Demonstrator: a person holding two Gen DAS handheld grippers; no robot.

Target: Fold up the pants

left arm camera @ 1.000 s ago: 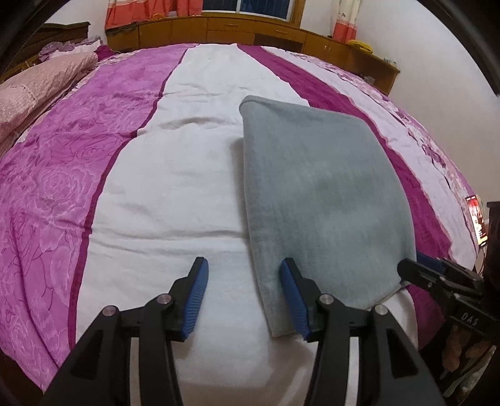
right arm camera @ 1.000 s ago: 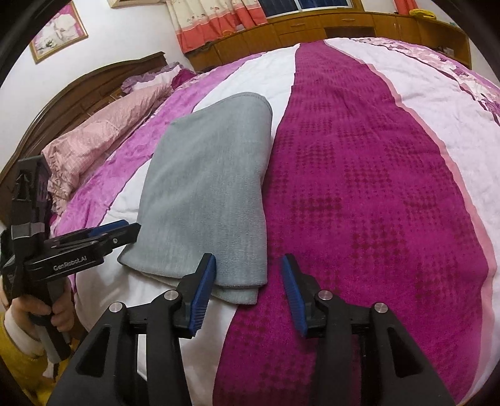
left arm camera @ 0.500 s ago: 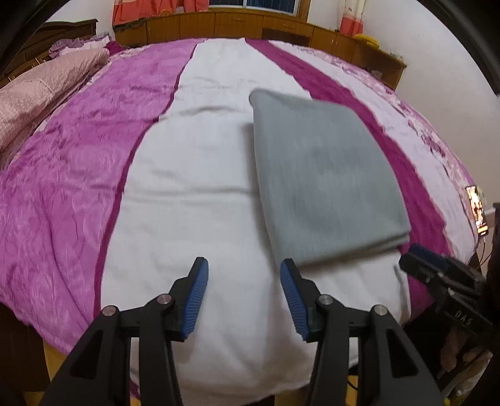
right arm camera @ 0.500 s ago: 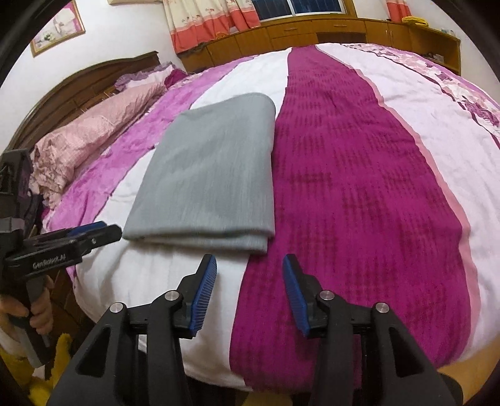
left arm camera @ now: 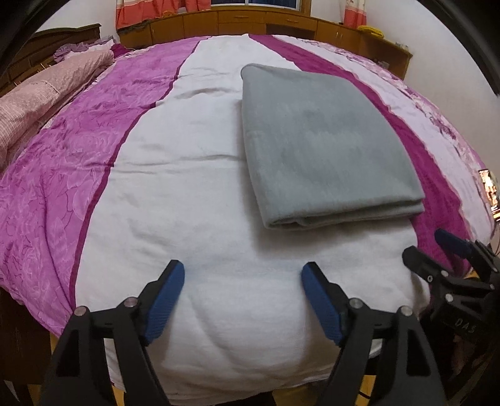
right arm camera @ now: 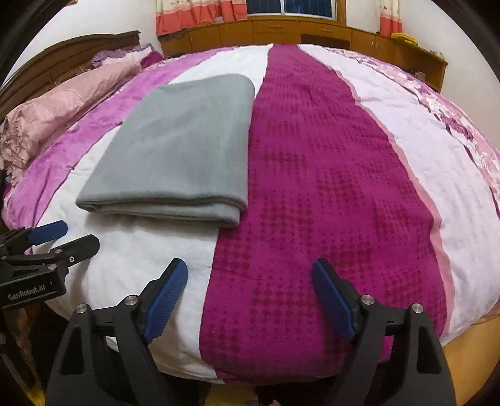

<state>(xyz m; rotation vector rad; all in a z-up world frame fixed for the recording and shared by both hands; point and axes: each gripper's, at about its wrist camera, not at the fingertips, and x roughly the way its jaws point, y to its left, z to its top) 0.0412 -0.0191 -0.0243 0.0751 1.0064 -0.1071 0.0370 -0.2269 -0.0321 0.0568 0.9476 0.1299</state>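
Neatly folded, the grey pants [left arm camera: 325, 150] lie as a flat rectangle on the bed [left arm camera: 193, 193], mostly on the white stripe of the cover, with their right edge running along the dark magenta stripe [right arm camera: 312, 203]. The stacked layers show at the near edge, which faces both cameras.

Both tools hang over the near end of the bed, short of the pants and touching nothing. The left tool [left arm camera: 242, 296] has its jaws opening, blue pads spread wide above bare white cover, nothing between them. The right tool [right arm camera: 250, 293] is opening too, its pads wide apart over the seam where white meets magenta, also empty. Each tool shows in the other's view: the right one [left arm camera: 450, 259] at the right edge of the left view, the left one [right arm camera: 53, 243] at the left edge of the right view, just off the near left corner of the pants.

Pink pillows [right arm camera: 59, 115] sit at the dark wooden headboard [right arm camera: 62, 53] on the left. Wooden cabinets [right arm camera: 297, 31] and orange-trimmed curtains [right arm camera: 200, 14] line the far wall.
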